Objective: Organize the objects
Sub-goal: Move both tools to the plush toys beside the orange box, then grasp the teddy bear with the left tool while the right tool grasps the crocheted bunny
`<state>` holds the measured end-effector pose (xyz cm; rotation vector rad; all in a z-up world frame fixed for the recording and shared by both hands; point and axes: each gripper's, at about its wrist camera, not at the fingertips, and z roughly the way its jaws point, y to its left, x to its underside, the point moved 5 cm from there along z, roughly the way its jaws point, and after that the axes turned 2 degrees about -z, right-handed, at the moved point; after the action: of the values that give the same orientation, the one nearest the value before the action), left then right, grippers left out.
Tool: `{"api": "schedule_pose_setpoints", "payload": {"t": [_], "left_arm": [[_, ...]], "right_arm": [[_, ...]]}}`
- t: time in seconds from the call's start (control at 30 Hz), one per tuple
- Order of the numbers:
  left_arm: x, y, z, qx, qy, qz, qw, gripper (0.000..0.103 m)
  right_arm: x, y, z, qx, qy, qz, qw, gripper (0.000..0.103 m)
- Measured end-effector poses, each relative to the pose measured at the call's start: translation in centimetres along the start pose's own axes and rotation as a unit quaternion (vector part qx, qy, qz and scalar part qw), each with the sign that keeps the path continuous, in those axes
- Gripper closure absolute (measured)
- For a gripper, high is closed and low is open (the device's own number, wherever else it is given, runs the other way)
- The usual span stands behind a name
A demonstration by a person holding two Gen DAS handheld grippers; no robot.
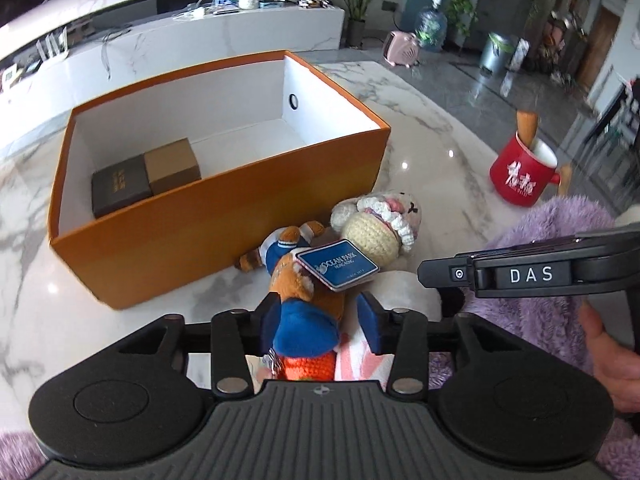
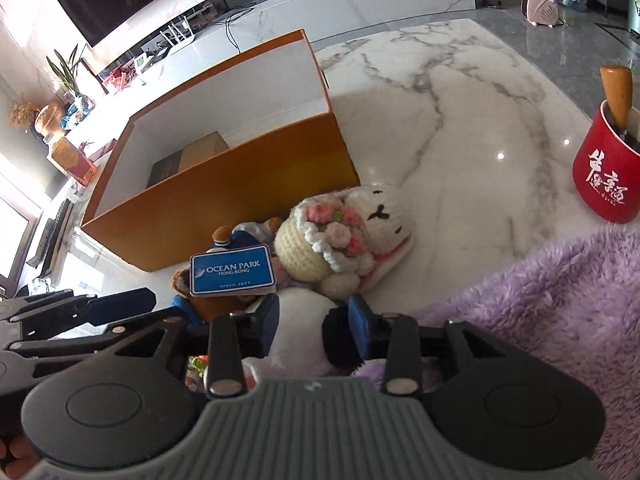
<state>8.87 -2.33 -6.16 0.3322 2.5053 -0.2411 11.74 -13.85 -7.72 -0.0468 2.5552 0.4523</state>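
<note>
A pile of soft toys lies against the front wall of an orange box (image 1: 224, 216) on a marble table. My left gripper (image 1: 322, 320) is open and straddles an orange plush in a blue cap (image 1: 304, 328), which carries a blue Ocean Park tag (image 1: 338, 266). My right gripper (image 2: 314, 320) is open around a white plush with a black patch (image 2: 300, 320); its pads look close to the toy on both sides. A crocheted bunny with pink flowers (image 2: 348, 232) lies just beyond both grippers. The box holds a dark box (image 1: 120, 192) and a tan box (image 1: 172, 166) at its left end.
A red mug (image 2: 604, 176) with a wooden handle sticking out stands at the table's right. A purple fleece sleeve (image 2: 540, 300) covers the near right. The two grippers are side by side, close together. A white TV bench with clutter runs behind the table (image 1: 420, 128).
</note>
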Motion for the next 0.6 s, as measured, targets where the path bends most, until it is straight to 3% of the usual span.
{"api": "schedule_pose_setpoints", "payload": {"t": [0.4, 0.6], "left_arm": [[-1.2, -0.8, 4.1, -0.023, 0.065, 0.088, 0.9937, 0.05], [-1.6, -0.5, 5.3, -0.029, 0.082, 0.087, 0.9924, 0.046]], "right_arm": [[-0.6, -1.1, 1.4, -0.01, 0.012, 0.029, 0.999, 0.06], [-1.1, -1.3, 2.1, -0.018, 0.017, 0.051, 0.998, 0.052]]}}
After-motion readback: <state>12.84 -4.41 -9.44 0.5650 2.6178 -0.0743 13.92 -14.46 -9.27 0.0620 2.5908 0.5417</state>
